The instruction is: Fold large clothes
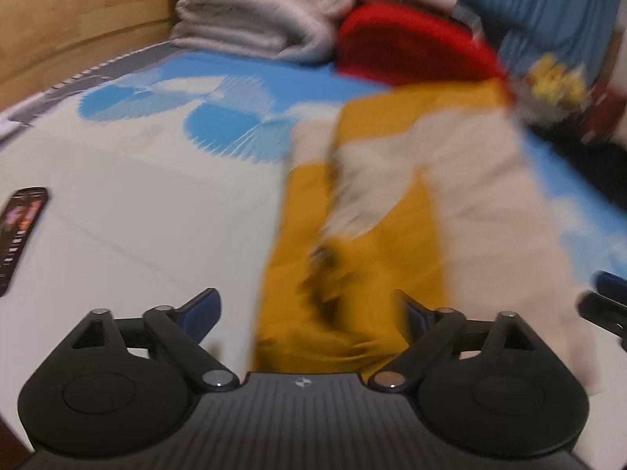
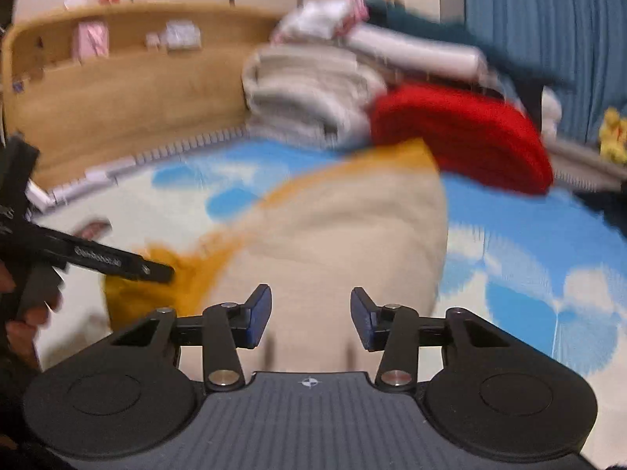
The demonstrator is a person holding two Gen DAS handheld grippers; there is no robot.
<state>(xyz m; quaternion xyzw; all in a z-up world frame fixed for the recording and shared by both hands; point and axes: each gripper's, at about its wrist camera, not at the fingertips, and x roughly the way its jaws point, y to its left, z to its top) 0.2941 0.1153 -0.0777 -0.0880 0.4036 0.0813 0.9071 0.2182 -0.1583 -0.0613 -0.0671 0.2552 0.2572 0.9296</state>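
Observation:
A large mustard-yellow and beige garment [image 1: 392, 203] lies on the bed, stretching away from me; both views are motion-blurred. My left gripper [image 1: 309, 309] is open and empty, just above the garment's near yellow end. In the right wrist view the garment [image 2: 337, 235] shows mostly beige with a yellow edge on the left. My right gripper [image 2: 310, 313] is open and empty over the beige part. The left gripper's body [image 2: 98, 262] shows at the left of that view, by the yellow end. The right gripper's tip [image 1: 603, 301] shows at the right edge of the left wrist view.
The bed sheet [image 1: 156, 180] is white with blue prints. A remote control [image 1: 19, 231] lies at the left. Folded white towels [image 1: 250, 15] and a red cloth [image 1: 411, 47] are piled at the far end by a wooden headboard [image 2: 129, 94]. Blue curtain [image 2: 548, 19] at right.

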